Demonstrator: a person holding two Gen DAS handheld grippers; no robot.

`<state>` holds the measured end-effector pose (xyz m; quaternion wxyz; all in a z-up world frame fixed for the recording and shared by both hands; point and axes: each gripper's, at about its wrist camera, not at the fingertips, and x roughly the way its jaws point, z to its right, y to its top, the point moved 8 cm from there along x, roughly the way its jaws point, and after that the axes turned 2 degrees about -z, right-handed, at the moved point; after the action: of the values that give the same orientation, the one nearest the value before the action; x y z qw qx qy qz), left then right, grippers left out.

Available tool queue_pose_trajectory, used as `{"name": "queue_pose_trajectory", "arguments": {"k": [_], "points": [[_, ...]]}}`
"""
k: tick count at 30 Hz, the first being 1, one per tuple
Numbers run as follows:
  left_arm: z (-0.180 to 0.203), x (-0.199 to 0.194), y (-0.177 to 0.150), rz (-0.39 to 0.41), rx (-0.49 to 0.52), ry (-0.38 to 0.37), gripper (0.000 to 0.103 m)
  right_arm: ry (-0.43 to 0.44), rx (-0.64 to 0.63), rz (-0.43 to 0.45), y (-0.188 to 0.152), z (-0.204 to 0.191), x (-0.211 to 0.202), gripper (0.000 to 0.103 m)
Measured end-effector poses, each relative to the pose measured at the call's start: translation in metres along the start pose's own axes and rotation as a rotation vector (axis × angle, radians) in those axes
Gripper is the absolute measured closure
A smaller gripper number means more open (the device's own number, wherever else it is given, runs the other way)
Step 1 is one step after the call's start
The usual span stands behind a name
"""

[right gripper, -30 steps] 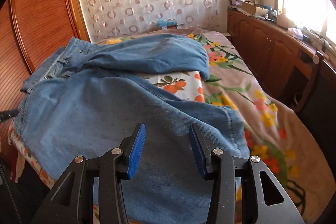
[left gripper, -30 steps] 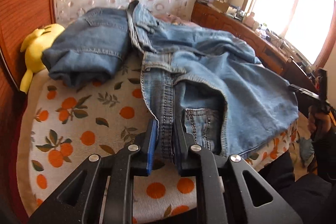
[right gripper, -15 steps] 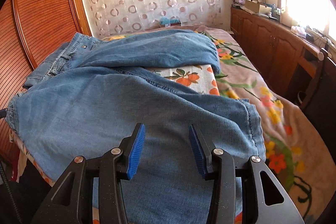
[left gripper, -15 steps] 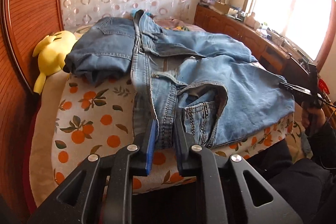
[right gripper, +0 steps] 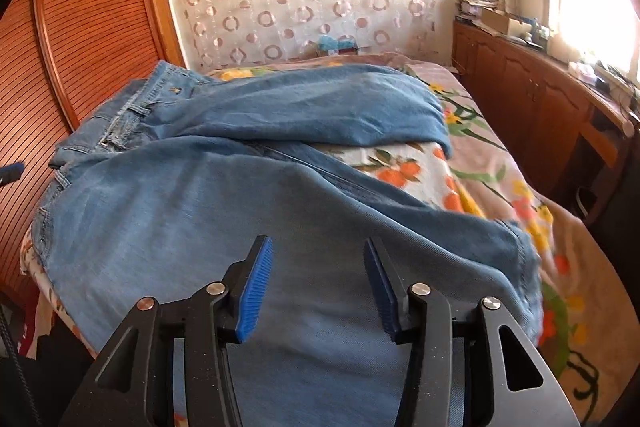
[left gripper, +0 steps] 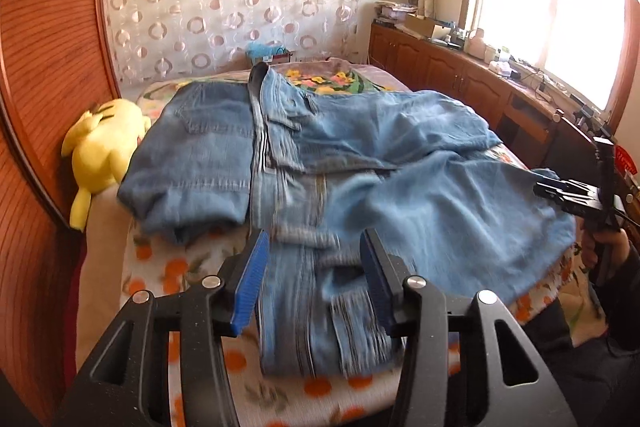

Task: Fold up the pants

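Light blue denim pants (left gripper: 360, 179) lie spread across the bed, waistband toward the near left edge, both legs stretching right. My left gripper (left gripper: 314, 281) is open just above the waistband end, holding nothing. My right gripper (right gripper: 318, 293) is open and empty above the near leg (right gripper: 240, 211). The far leg (right gripper: 320, 107) lies behind it. The right gripper also shows at the right edge of the left wrist view (left gripper: 576, 195).
A second folded denim piece (left gripper: 196, 163) lies left of the pants. A yellow plush toy (left gripper: 100, 151) sits by the wooden wall (left gripper: 40, 67). The bed cover (left gripper: 180, 267) has an orange-fruit print. A wooden cabinet (right gripper: 540, 107) runs under the window.
My left gripper has opened and let go of the waistband, which now lies on the bed. It has pulled back a little. The right gripper stayed open above the leg.
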<state>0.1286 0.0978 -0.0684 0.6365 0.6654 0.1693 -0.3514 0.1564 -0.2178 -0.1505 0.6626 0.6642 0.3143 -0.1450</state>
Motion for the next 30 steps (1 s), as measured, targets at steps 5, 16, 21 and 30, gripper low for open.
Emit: {"name": "queue_pose_trajectory", "arguments": {"k": [5,16,21,30], "points": [[-0.01,0.048,0.024,-0.055,-0.009,0.008,0.054,0.014,-0.064,0.002,0.016,-0.03,0.023,0.048],[-0.024,0.117,0.028,-0.182,0.008,0.018,0.054,0.016,-0.108,-0.014,0.038,-0.044,0.073,0.046],[-0.007,0.108,0.015,-0.183,0.035,-0.003,0.054,0.022,-0.112,-0.038,0.036,-0.046,0.085,0.046],[0.017,0.113,-0.018,-0.219,0.063,-0.012,0.055,0.022,-0.094,-0.044,0.034,-0.042,0.084,0.046]]}}
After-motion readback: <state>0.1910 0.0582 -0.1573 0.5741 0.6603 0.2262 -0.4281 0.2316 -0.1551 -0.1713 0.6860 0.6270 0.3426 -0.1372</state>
